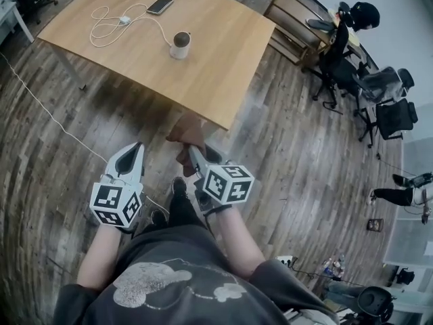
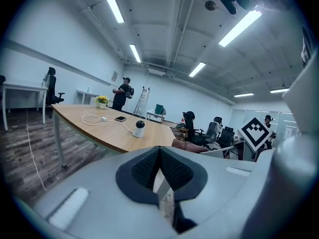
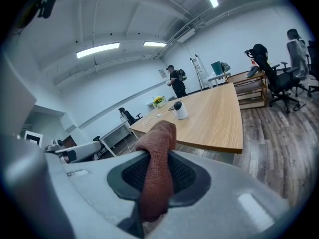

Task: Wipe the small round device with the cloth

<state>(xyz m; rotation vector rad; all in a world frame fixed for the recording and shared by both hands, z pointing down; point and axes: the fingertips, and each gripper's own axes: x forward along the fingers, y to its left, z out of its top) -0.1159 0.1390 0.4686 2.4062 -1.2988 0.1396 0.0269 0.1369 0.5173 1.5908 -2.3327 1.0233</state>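
head view: right gripper [image 1: 194, 153] clamped on the cloth [image 1: 186, 133], just short of the table's [image 1: 230, 59] near edge. device [image 1: 180, 45] straight ahead, mid-table. left gripper [image 1: 135, 152] closed, empty, slightly farther.

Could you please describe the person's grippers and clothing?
The left gripper and right gripper have pale grey shells, dark ribbed pads and a white cube bearing black square markers. The person wears a dark grey shirt with a pale print.

Bare tabletop [image 1: 230, 53] lies open between the near edge and the small round device [image 1: 180, 45]. A looped white cable [image 1: 108, 24] and a phone [image 1: 160, 5] occupy the surface to its left.
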